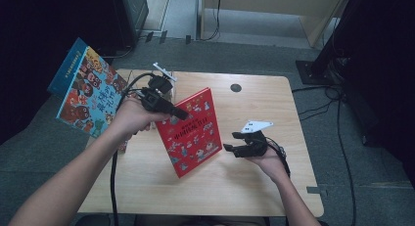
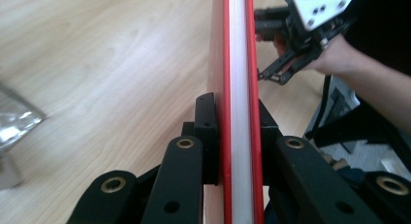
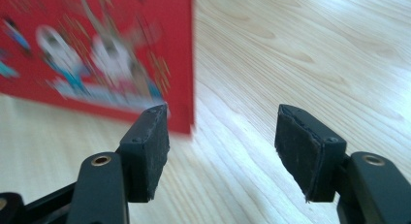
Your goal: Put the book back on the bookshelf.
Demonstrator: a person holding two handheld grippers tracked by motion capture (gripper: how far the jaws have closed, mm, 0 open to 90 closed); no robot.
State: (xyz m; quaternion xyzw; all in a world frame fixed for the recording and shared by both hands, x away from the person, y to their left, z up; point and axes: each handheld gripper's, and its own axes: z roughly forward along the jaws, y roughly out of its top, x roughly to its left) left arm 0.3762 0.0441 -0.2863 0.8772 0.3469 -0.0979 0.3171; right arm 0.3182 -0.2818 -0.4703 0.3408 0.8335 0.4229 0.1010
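At the far left edge of the table (image 1: 274, 187), a blue picture book (image 1: 85, 86) stands tilted, partly beyond the tabletop. Beside it, my left gripper (image 1: 177, 112) clamps the upper edge of the red book (image 1: 190, 133); in the left gripper view its two pads press on both red covers, the white page block between them. The red book is held tilted over the middle of the wooden table. To its right, my right gripper (image 1: 234, 141) hovers just beside the book, jaws spread wide and holding nothing.
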